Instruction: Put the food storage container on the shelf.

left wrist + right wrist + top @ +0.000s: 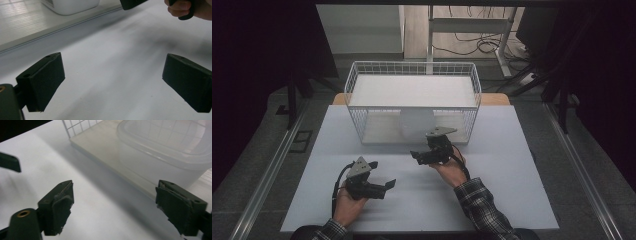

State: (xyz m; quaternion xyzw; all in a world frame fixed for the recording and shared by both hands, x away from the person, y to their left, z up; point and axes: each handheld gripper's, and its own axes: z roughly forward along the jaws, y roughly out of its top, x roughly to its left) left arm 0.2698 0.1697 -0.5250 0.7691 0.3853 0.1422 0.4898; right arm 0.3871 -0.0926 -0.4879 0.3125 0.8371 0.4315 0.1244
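A translucent white plastic container (417, 125) (165, 147) stands on the pale lower board of a white wire rack (362, 95) at the table's far side. My right gripper (418, 156) (122, 210) hovers just in front of the container, jaws wide apart with nothing between them. My left gripper (388, 185) (112, 82) is held low over the white table (502, 165) nearer the front edge, also open and empty. The container's base (72, 6) shows at the top of the left gripper view.
The rack has a white shelf on top (412, 90) and wire mesh sides. The right hand (185, 10) and a jaw of its gripper appear at the top of the left gripper view. Dark curtains and floor rails flank the table.
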